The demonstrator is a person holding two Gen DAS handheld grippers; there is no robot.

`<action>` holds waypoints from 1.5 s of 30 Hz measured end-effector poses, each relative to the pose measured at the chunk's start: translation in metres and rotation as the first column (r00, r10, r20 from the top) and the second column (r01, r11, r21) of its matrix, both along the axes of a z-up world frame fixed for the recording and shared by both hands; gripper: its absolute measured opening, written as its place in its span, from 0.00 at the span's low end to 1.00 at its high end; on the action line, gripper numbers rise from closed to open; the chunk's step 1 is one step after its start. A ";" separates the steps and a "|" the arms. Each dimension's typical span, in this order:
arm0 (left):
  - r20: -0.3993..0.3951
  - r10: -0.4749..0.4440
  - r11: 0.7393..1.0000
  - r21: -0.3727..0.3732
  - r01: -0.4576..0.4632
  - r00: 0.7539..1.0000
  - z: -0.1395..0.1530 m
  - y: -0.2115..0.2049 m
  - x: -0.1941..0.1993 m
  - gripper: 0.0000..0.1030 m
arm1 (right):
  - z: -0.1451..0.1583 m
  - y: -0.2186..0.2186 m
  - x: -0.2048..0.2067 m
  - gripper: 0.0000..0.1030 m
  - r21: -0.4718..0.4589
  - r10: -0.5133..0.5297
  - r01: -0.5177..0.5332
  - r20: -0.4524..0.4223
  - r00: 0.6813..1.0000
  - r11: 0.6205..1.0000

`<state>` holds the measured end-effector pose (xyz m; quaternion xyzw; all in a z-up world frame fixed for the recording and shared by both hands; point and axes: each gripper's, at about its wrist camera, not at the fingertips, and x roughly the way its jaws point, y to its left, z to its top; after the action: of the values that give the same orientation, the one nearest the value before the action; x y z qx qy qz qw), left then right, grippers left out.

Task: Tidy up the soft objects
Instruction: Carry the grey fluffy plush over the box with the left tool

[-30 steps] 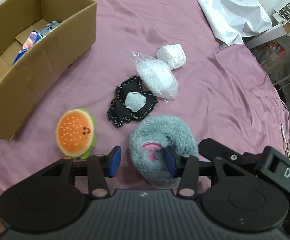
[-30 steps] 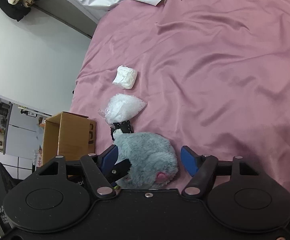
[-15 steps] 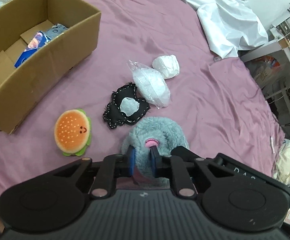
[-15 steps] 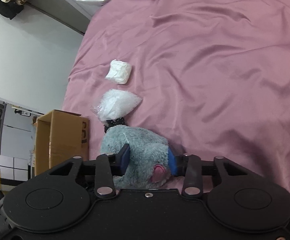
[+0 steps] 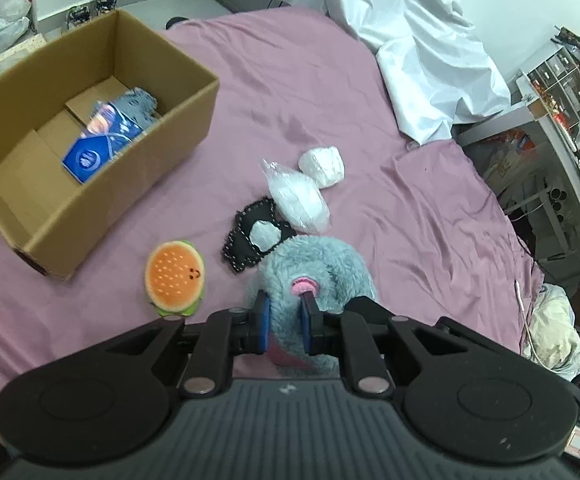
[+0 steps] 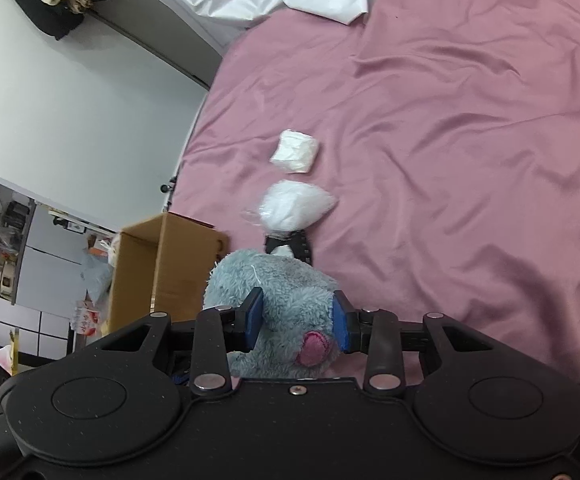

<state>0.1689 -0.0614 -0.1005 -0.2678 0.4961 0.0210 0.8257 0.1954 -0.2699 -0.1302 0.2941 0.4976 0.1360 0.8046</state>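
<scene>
Both your left tool (image 5: 284, 322) and right tool (image 6: 297, 318) are clenched on the grey plush (image 5: 315, 270) at the bed's (image 5: 309, 92) near edge; the cardboard box (image 5: 138, 160) lies far-left.

left gripper (image 5: 284, 322): black plastic, ribbed grey centre plate, small white logo
right gripper (image 6: 297, 322): black plastic, smooth centre plate, one screw
pads (image 5: 260, 322): blue, flat, on black fingers
pivots: silver round rivets at each finger base
housings: round discs on either side
</scene>
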 end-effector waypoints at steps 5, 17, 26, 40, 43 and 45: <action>0.020 0.014 1.000 -0.006 -0.013 1.000 0.015 0.012 -0.007 0.14 | 0.014 0.010 -0.009 0.35 0.009 0.005 -0.006 0.037 0.999 1.000; 0.092 0.023 1.000 0.012 -0.024 0.996 0.048 0.036 -0.025 0.14 | 0.047 0.039 -0.021 0.35 -0.008 0.043 -0.043 0.126 0.991 0.999; 0.129 0.058 0.998 -0.009 -0.057 0.990 0.063 0.062 -0.036 0.14 | 0.068 0.068 -0.029 0.35 -0.040 0.083 -0.077 0.189 0.978 0.996; 0.164 0.110 0.993 -0.057 -0.102 0.980 0.072 0.109 -0.044 0.14 | 0.091 0.111 -0.031 0.35 -0.059 0.132 -0.122 0.242 0.961 0.991; 0.171 0.118 0.992 -0.060 -0.109 0.978 0.074 0.118 -0.045 0.14 | 0.094 0.122 -0.031 0.35 -0.068 0.143 -0.130 0.251 0.957 0.989; 0.175 0.123 0.991 -0.063 -0.114 0.977 0.075 0.125 -0.045 0.14 | 0.095 0.129 -0.030 0.35 -0.075 0.152 -0.137 0.258 0.954 0.988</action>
<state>0.1240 0.0631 -0.0255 -0.3194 0.4035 0.0330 0.8568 0.1651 -0.1409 -0.0348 0.2136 0.4103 0.2180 0.8593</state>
